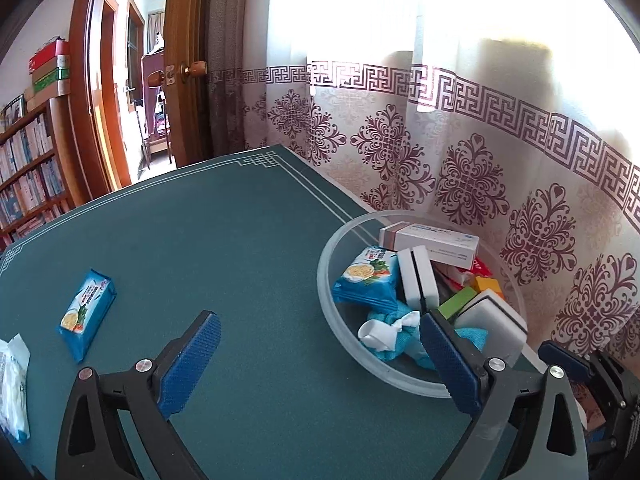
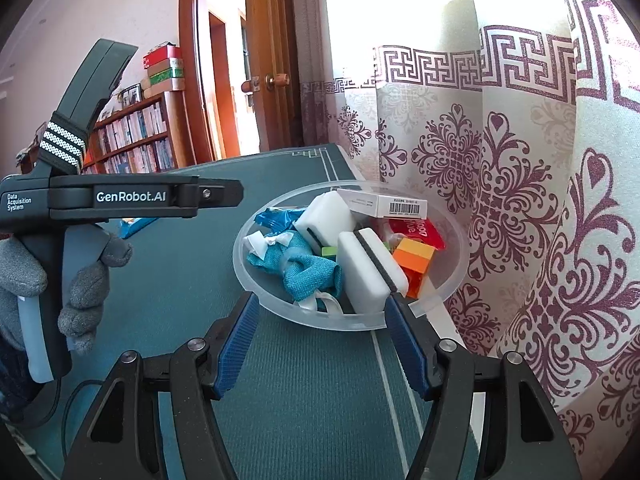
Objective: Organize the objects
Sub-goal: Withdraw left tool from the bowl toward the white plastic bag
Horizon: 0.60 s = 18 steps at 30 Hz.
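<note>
Left wrist view sits low over the green table [image 1: 224, 248], looking forward between its own blue fingertips [image 1: 192, 364] toward the doorway [image 1: 120, 80] and bookshelf [image 1: 28, 168]; the clear bowl [image 1: 332, 312] lies close at right; right wrist view faces the same bowl [image 2: 448, 284] head-on, nearer, curtain [image 2: 540, 200] filling its right; both share bowl, table, curtain, doorway; the left gripper's body [image 2: 120, 196] crosses the right view's left side.

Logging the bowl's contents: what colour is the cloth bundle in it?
Teal-blue, tied with white ribbon; the cloth bundle shows best in the right wrist view.
</note>
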Tool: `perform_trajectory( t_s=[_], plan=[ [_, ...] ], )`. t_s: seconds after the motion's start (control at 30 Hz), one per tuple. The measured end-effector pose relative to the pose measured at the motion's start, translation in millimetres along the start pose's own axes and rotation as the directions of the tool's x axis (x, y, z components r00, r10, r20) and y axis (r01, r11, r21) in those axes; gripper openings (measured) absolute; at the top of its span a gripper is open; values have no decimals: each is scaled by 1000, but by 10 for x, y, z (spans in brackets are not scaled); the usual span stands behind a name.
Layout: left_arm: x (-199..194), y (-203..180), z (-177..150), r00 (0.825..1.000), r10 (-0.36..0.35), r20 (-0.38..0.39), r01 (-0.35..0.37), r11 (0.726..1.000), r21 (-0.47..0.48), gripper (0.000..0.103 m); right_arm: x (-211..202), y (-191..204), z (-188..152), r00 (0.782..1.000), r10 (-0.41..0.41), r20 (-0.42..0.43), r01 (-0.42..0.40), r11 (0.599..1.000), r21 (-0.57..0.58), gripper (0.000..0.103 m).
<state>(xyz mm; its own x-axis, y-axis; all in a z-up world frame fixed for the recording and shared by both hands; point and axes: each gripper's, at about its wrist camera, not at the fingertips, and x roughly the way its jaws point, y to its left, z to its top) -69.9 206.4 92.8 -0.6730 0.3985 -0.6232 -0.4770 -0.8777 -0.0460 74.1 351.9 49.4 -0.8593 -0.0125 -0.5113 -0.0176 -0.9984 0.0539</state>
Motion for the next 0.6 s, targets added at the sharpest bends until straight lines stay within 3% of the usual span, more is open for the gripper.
perform_trajectory(
  t_s=[0.27, 0.6],
  plan=[
    [-172, 476, -199, 993, 122, 3, -122, 992, -46, 102, 16, 254, 59, 1000, 21, -4, -21, 999, -39, 68],
    [-420, 1153, -420, 962, 275, -1, -272, 953, -132, 102, 222, 733, 121, 988, 135, -78, -140, 988, -60, 69]
  ],
)
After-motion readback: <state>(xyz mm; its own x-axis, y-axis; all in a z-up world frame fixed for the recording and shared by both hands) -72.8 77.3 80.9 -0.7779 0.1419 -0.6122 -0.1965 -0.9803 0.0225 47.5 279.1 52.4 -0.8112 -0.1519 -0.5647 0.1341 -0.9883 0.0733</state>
